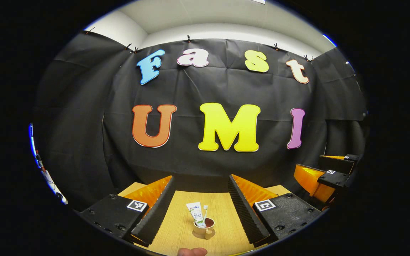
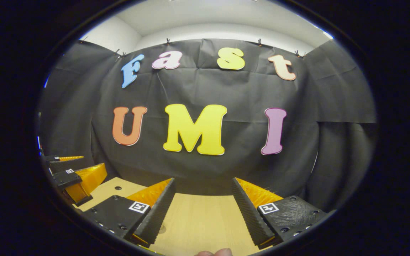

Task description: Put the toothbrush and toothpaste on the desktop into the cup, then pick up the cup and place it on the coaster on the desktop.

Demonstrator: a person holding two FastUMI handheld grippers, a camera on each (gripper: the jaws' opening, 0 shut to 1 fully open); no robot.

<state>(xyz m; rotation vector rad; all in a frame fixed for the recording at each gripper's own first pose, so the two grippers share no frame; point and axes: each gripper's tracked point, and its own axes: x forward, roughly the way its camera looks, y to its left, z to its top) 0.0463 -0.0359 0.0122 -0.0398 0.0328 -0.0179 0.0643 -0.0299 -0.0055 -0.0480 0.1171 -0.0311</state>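
A small beige cup (image 1: pixel 203 228) stands upright on the wooden desktop (image 1: pixel 176 220), low in the left gripper view. A white toothpaste tube (image 1: pixel 195 212) and a white toothbrush (image 1: pixel 205 210) stick up out of it. I cannot tell whether a coaster lies under the cup. My left gripper (image 1: pixel 201 181) is open, its ridged black fingers (image 1: pixel 157 209) well apart on either side of the cup and touching nothing. My right gripper (image 2: pixel 202 182) is open too, over bare wood, with nothing between its fingers (image 2: pixel 249 211).
The right gripper (image 1: pixel 327 177) shows at the right edge of the left gripper view. The left gripper (image 2: pixel 73 174) shows at the left edge of the right gripper view. A fingertip (image 1: pixel 192 251) peeks in at the bottom. The black cloth wall closes off the back of the desktop.
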